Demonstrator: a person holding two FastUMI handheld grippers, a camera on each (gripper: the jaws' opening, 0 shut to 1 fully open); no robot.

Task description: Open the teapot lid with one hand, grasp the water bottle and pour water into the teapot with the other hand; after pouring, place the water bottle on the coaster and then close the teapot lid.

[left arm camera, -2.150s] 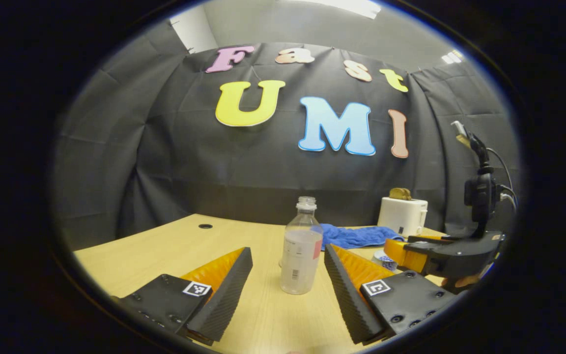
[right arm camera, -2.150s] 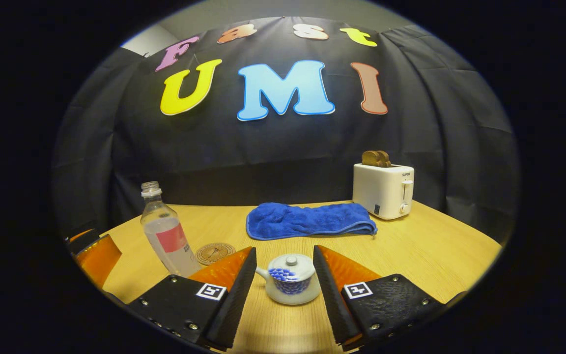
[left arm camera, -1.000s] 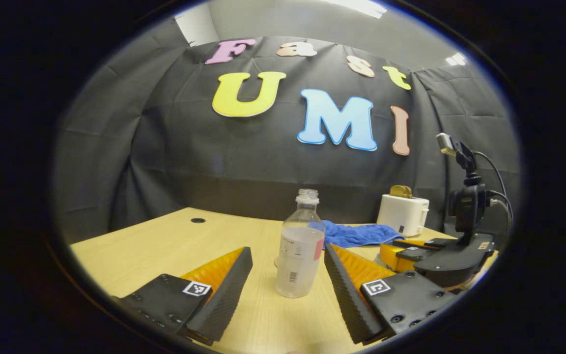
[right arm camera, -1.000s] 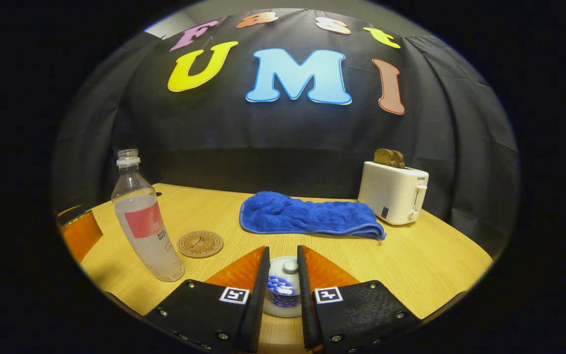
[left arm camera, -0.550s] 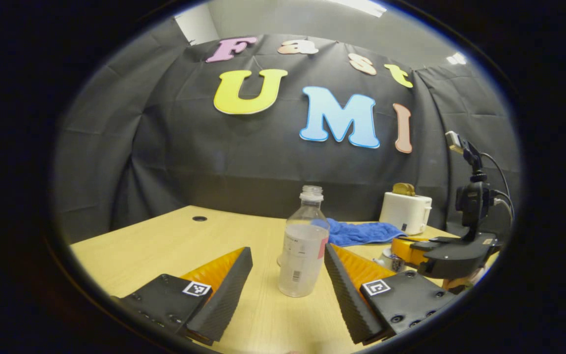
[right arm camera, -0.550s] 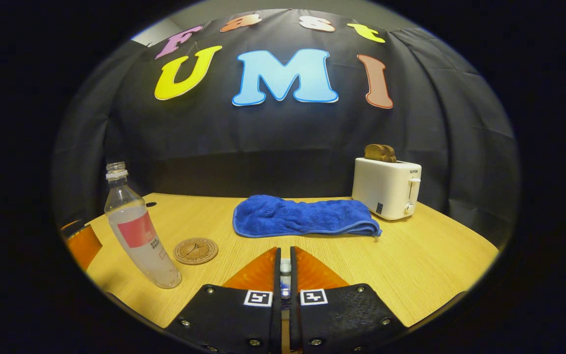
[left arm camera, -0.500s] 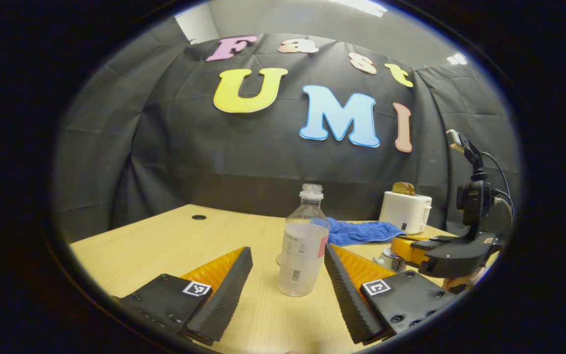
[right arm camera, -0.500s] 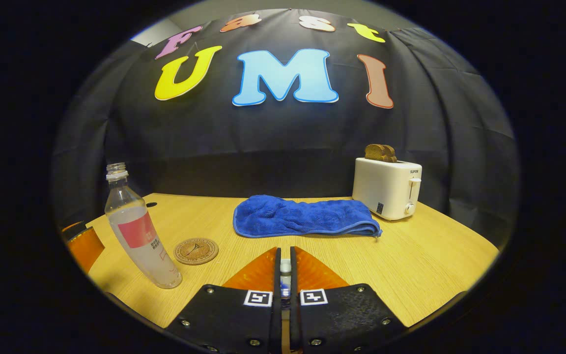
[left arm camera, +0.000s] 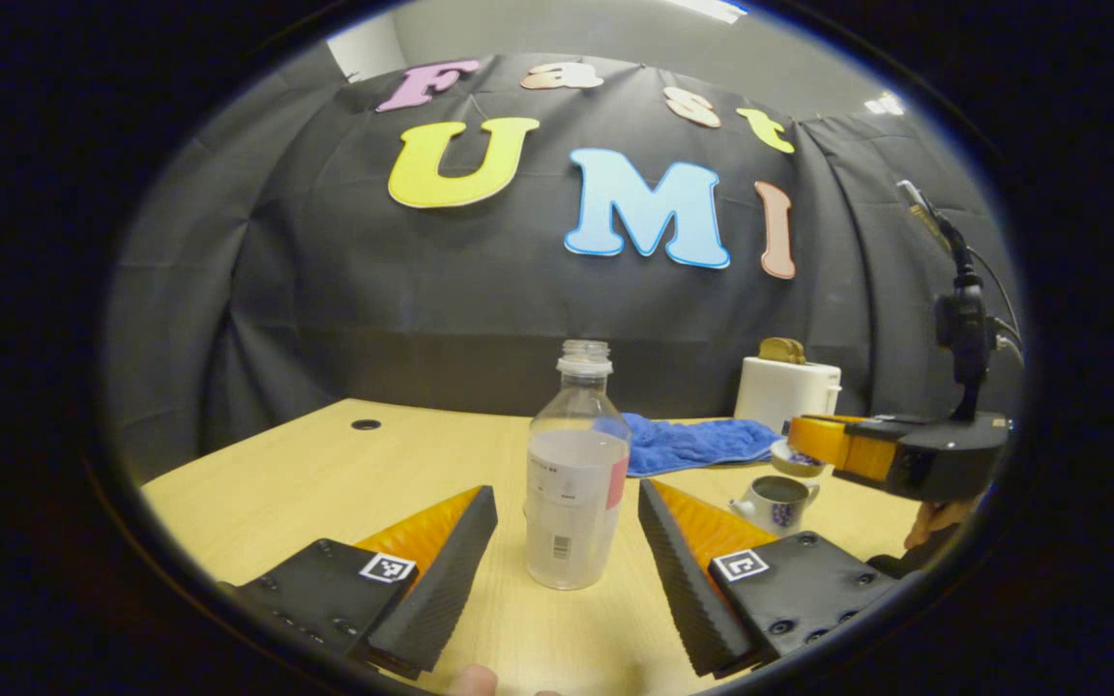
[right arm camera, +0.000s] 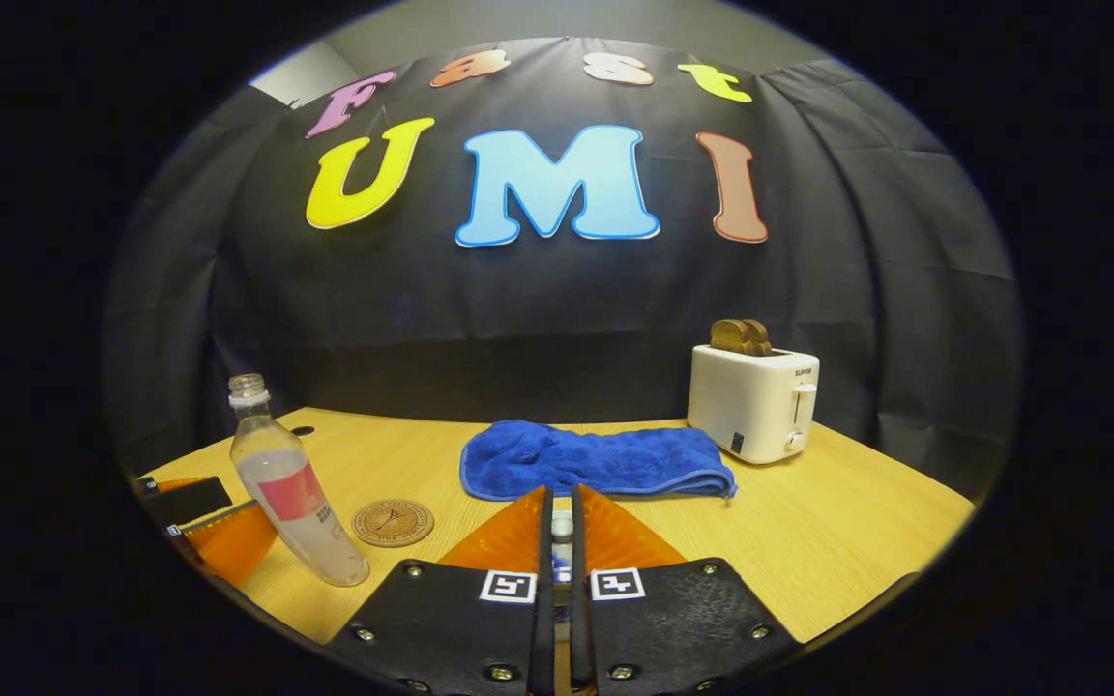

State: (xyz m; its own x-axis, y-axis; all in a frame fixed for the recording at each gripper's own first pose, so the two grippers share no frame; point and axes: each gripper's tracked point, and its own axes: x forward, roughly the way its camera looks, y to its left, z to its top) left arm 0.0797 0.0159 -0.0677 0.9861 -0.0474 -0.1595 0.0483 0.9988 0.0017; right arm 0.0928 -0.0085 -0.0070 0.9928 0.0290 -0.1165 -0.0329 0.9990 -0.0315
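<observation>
Now right gripper (right arm camera: 557, 561) clamps lid (right arm camera: 563, 527) (lifted); teapot (left arm camera: 777, 498) uncovered.

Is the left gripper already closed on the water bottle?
No. In the left gripper view the left gripper is open, with gaps between both fingers and the water bottle standing on the table.

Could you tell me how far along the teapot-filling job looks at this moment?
Done: the lid is off the teapot, pinched in the right gripper and held above it. In hand: the left gripper is open, its fingers either side of the upright water bottle without gripping it. Left: grasp, pour, set the bottle on the coaster, replace the lid.
</observation>
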